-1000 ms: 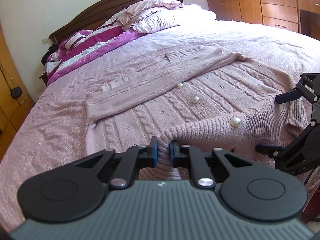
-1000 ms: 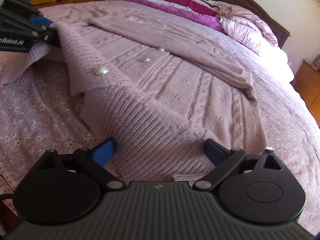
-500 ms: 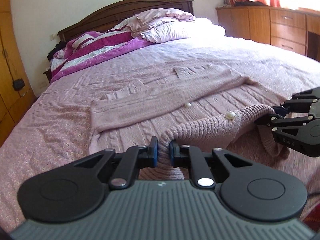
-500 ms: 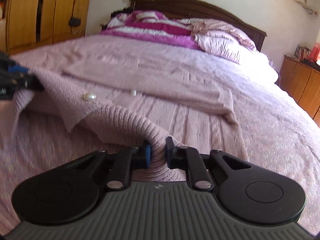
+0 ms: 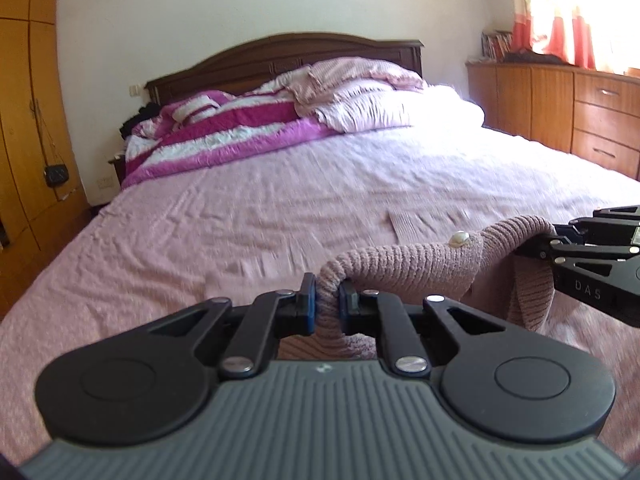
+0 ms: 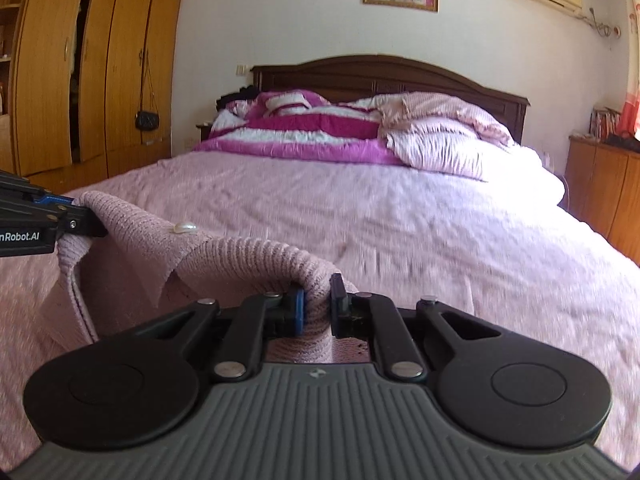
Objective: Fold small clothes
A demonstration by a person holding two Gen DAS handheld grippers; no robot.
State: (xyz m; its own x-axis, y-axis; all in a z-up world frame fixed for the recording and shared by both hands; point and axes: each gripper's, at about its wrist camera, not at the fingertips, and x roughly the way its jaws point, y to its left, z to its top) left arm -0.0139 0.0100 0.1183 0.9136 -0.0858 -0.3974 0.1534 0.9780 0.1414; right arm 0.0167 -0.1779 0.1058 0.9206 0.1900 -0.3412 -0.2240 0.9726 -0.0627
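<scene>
A pink knitted cardigan point(image 5: 404, 266) with a pearl button point(image 5: 459, 239) hangs by its ribbed hem between my two grippers, lifted off the bed. My left gripper point(image 5: 326, 300) is shut on one end of the hem. The right gripper point(image 5: 534, 242) shows at the right edge of that view, holding the other end. In the right wrist view my right gripper point(image 6: 316, 300) is shut on a fold of the cardigan point(image 6: 224, 264), with the pearl button point(image 6: 184, 227) on the raised edge. The left gripper point(image 6: 86, 222) pinches the far corner there. The cardigan's lower part is hidden.
The pink bedspread point(image 5: 260, 200) stretches ahead. A magenta-and-white quilt point(image 5: 240, 136) and pink pillows point(image 5: 380, 100) lie against the dark headboard point(image 5: 280, 52). A wooden wardrobe point(image 6: 80, 60) stands on the left, a wooden dresser point(image 5: 580, 108) on the right.
The right gripper went from open to shut on the hem. Both grippers then rose and lifted the hem off the bed, so the cardigan's flat body dropped out of view.
</scene>
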